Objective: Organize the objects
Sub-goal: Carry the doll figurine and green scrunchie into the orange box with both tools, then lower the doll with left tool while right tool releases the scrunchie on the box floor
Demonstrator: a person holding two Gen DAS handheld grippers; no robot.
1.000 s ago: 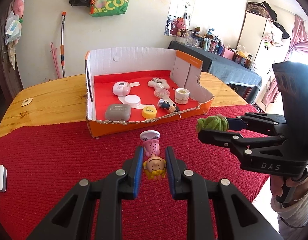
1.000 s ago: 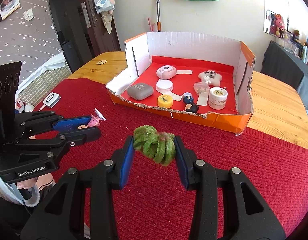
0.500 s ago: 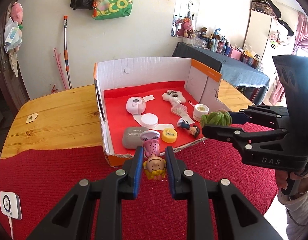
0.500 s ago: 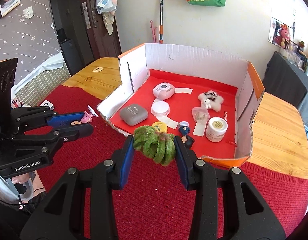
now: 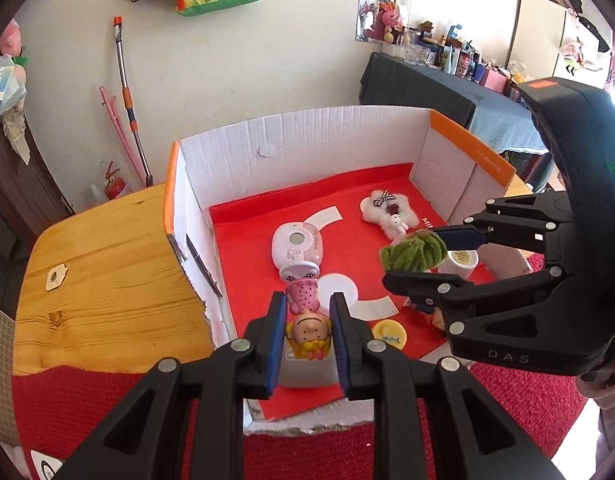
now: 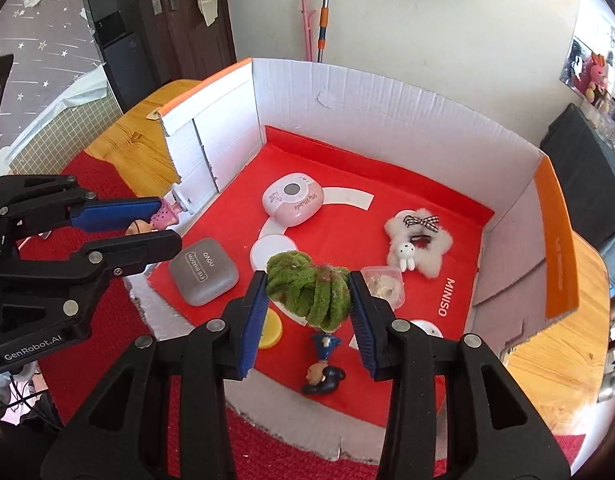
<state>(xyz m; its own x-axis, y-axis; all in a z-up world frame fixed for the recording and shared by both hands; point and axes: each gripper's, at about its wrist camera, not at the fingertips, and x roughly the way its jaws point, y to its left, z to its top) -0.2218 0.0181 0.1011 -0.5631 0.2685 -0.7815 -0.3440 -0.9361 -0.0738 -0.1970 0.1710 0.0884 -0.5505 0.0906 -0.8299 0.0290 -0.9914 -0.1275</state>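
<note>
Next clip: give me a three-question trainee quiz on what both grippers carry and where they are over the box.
1. True or false: the left gripper is shut on the doll figurine.
2. What does the right gripper hold? A) grey case B) green fuzzy scrunchie C) yellow tin
3. Fill in: both held items hang above the red-lined ____.

Key
1. True.
2. B, the green fuzzy scrunchie; the grey case and yellow tin lie in the box.
3. Cardboard box.

Box on the tabletop, items laid inside

In the box [image 6: 387,112], the case [image 6: 203,272] is placed front left, the round device [image 6: 293,199] behind it, the plush clip [image 6: 418,240] to the right, and the figurine [image 6: 323,368] at the front.
</note>
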